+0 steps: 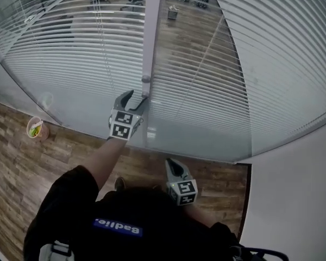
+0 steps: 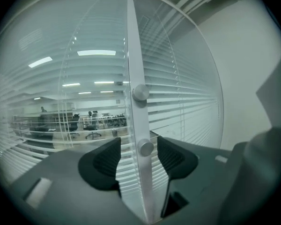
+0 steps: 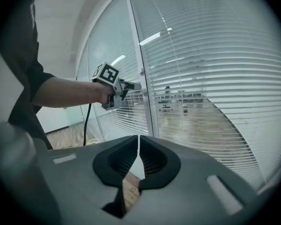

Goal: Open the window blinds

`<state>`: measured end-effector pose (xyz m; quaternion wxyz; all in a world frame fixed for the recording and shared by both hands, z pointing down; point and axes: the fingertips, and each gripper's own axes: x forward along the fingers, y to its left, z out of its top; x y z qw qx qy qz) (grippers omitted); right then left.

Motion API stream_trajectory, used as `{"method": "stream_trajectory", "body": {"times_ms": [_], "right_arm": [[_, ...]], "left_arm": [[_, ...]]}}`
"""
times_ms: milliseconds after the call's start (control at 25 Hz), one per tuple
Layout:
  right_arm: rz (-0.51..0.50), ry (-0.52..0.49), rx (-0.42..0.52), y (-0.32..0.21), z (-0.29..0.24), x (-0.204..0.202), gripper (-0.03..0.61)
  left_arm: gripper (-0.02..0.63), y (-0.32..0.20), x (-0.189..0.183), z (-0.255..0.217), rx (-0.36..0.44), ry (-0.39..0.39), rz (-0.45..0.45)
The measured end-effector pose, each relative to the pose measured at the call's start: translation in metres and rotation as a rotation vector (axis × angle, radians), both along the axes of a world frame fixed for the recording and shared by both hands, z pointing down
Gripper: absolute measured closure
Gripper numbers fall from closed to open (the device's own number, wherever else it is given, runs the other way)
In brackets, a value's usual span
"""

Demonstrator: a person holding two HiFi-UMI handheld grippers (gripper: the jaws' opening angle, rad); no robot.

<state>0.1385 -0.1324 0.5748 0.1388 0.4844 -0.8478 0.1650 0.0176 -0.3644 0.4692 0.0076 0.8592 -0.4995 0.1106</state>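
Knobbed post (image 2: 136, 69) between left gripper's (image 2: 138, 146) jaws

wood-plank floor (image 1: 22, 162), white wall (image 1: 299, 200) at right. beyond the glass (image 1: 206, 140), an office with chairs (image 2: 91, 128) and lit ceiling strips (image 2: 96, 53). small cup (image 1: 36, 128) on the floor at left.

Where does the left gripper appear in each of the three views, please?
Head view: the left gripper is at the centre, its jaws at the white post.
Left gripper view: bottom centre, open jaws on either side of the post.
Right gripper view: upper left of centre, its tips at the post.
Shared landmark: the white post between the blinds.
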Motion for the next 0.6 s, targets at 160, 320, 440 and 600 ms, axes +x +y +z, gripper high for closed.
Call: {"method": "stream_trajectory", "body": {"times_ms": [160,320,440,600], "right_arm": [[-0.06,-0.066,-0.034,0.001,0.02,-0.01,0.565],[-0.112,-0.117,-0.055,0.011,0.024,-0.029,0.565],[-0.122,-0.135,-0.06,0.018,0.023,-0.039,0.565],[-0.109,-0.124,-0.043,0.02,0.025,-0.038,0.565]], "left_arm": [[0.37,0.013,-0.01,0.002,0.021,-0.058,-0.044],[0.371,0.036,-0.022,-0.009,0.032,-0.087,-0.069],[0.371,0.053,-0.027,-0.018,0.042,-0.092,-0.07],[0.373,0.066,-0.023,-0.027,0.075,-0.077,-0.053]]}}
